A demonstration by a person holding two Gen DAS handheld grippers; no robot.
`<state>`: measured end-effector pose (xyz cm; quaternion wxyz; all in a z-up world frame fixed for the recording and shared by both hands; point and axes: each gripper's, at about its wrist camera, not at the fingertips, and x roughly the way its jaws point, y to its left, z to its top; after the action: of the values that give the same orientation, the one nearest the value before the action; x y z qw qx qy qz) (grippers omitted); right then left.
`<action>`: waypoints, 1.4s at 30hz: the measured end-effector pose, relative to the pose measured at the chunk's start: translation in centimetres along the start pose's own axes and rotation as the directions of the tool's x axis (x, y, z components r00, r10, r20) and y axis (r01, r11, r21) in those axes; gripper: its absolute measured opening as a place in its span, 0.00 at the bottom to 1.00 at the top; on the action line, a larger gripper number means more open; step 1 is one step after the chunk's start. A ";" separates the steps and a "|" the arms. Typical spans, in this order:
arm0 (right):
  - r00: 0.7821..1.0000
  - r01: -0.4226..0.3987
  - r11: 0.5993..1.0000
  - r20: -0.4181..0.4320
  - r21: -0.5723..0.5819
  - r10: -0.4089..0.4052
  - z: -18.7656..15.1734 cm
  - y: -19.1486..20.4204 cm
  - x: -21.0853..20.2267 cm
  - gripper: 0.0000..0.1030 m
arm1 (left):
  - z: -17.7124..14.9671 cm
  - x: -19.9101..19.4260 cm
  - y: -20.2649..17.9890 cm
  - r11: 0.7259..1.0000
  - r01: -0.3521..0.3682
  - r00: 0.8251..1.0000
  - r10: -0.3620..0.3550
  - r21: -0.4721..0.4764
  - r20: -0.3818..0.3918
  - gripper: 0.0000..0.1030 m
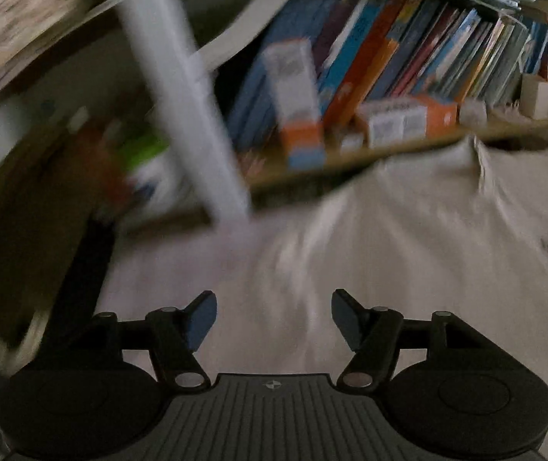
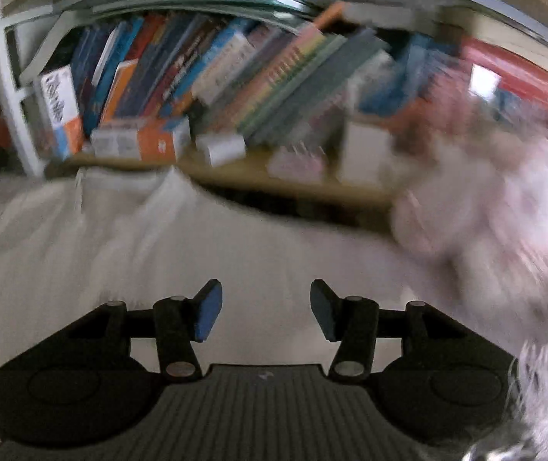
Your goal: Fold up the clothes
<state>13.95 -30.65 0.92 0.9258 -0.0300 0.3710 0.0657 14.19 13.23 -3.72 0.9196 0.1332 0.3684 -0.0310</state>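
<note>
A pale cream garment (image 1: pixel 408 223) lies spread over the flat surface, its far edge bunched up near the shelf; the same garment (image 2: pixel 128 223) fills the right wrist view's lower left. My left gripper (image 1: pixel 274 317) hangs above the cloth, open, with nothing between its blue pads. Over the same cloth, my right gripper (image 2: pixel 265 309) is open too, and its jaws hold nothing. Both views are blurred by motion.
A low shelf of leaning books (image 1: pixel 408 57) runs along the back, with orange and white boxes (image 1: pixel 408 119) lying in front. A white post (image 1: pixel 181 96) stands at the left. A fluffy pink-white heap (image 2: pixel 504 211) sits at the right.
</note>
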 end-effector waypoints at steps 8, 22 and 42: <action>0.983 0.107 0.989 -0.161 0.102 -0.090 -11.4 4.8 -7.5 0.46 | -10.3 -4.9 8.1 0.950 -0.099 0.993 0.075 -0.296 -0.094 0.65; 0.936 0.287 0.936 -0.266 0.203 -0.229 -17.9 8.0 -11.1 0.33 | -9.4 -1.2 15.1 0.900 -0.144 0.988 0.108 -0.411 -0.111 0.63; 0.922 0.311 0.931 -0.300 0.189 -0.247 -17.5 9.2 -10.5 0.19 | -7.3 5.3 15.7 0.874 -0.106 0.990 0.047 -0.474 -0.135 0.04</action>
<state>-6.82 -24.46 -4.50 0.8632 0.0173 0.4910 -0.1164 15.64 30.54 -8.91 0.9007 -0.0826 0.4131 0.1058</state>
